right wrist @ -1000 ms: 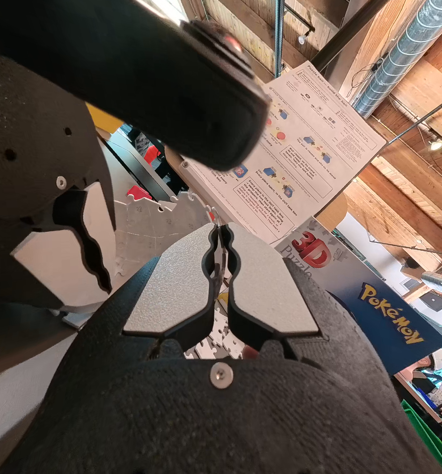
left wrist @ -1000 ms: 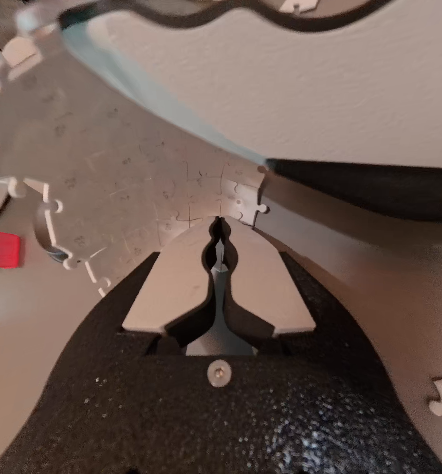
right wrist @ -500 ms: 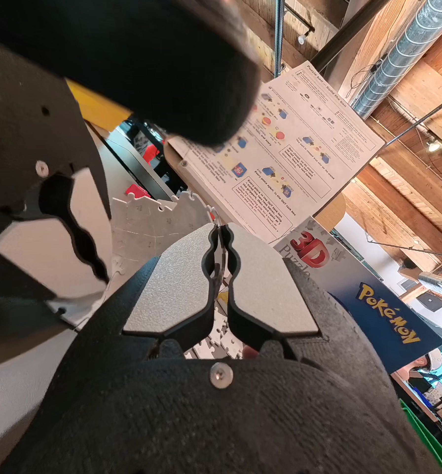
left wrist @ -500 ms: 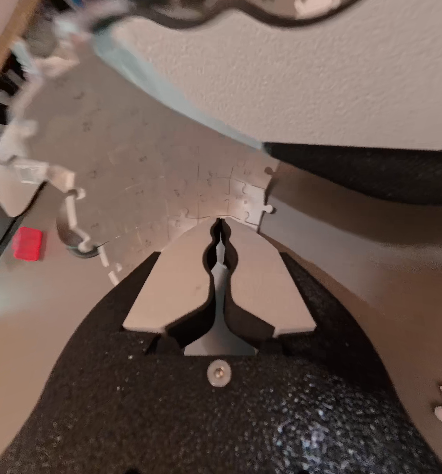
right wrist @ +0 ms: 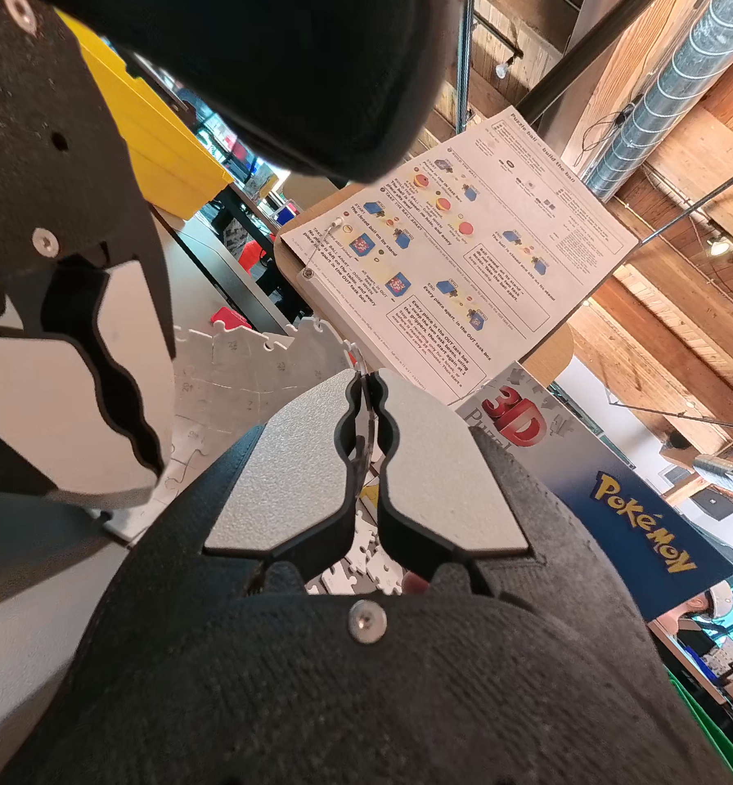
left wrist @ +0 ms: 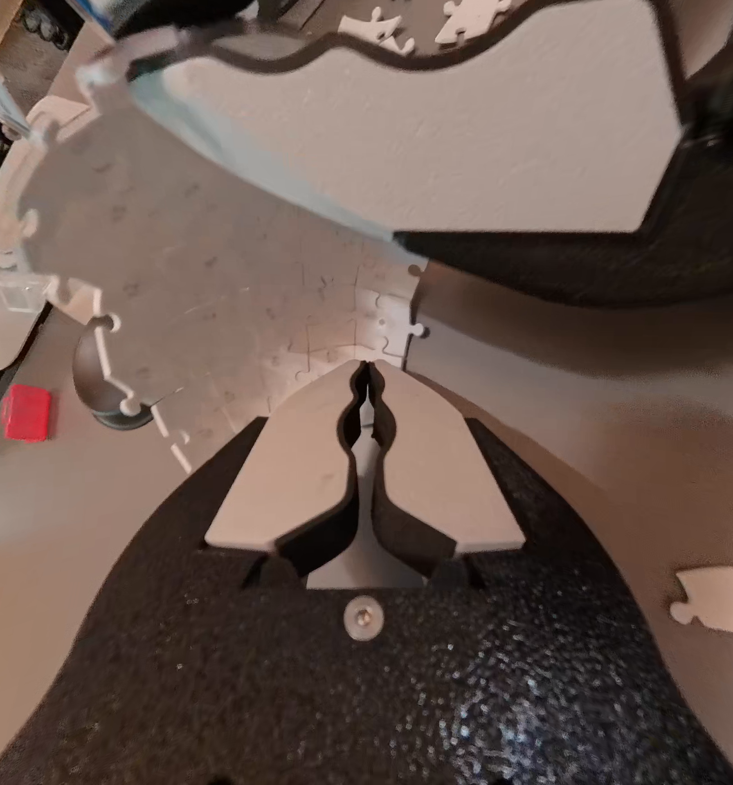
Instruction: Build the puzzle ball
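I have the curved grey shell of joined plastic puzzle pieces [left wrist: 195,272] held up off the desk, filling the middle left of the left wrist view. My left gripper [left wrist: 367,368] has its fingers clamped on the shell's lower edge, centre frame; my right gripper [right wrist: 367,378] pinches another part of the rim, its fingers closed on the thin edge.

I judge the shell light and thin, stiff within each piece but weak at the seams, so a twist between my two holds could pop the tabs apart. The plastic looks smooth and likely slippery, so I'd hold on the rim close to a seam, not on a protruding tab.

Below lies the plain brown desk [left wrist: 547,424], with a loose pale puzzle piece [left wrist: 721,603] at the right edge, more of them at the top, a small red block [left wrist: 27,412] at the left, and a dark ring-shaped stand [left wrist: 101,395] beside it. In the right wrist view a printed instruction sheet [right wrist: 462,263] stands centre right, a blue puzzle box [right wrist: 611,509] lower right, yellow bins [right wrist: 156,140] upper left, under a timber ceiling with a silver duct [right wrist: 662,93].
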Demonstrator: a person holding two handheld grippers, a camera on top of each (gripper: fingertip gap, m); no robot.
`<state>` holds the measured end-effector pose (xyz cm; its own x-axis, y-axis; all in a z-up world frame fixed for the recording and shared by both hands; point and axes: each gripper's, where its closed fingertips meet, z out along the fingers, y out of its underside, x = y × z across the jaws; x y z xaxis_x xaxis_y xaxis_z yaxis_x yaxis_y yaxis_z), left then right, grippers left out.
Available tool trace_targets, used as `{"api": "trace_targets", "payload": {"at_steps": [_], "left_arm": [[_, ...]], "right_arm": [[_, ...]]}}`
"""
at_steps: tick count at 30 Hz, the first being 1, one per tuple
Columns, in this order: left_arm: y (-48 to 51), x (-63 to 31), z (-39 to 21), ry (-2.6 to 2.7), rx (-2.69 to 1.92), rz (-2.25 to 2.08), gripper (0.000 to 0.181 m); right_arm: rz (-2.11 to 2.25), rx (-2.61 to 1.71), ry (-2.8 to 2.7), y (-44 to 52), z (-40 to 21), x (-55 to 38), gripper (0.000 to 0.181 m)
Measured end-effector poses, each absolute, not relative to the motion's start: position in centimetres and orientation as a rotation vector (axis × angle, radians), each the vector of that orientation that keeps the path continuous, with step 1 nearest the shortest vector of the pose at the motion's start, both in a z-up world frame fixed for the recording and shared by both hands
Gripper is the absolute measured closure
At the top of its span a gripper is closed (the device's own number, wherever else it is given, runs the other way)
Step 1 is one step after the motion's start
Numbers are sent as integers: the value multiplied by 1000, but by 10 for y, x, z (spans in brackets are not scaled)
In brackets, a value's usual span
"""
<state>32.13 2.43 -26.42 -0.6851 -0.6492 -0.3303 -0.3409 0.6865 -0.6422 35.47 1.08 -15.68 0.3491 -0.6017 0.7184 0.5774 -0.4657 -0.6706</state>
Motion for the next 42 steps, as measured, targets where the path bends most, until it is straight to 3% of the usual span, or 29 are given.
{"api": "trace_targets", "payload": {"at_steps": [42], "left_arm": [[41,313,-272,2288,-892,-715,181]], "right_arm": [[-1415,-1530,-74,20,-154,343,176]]}}
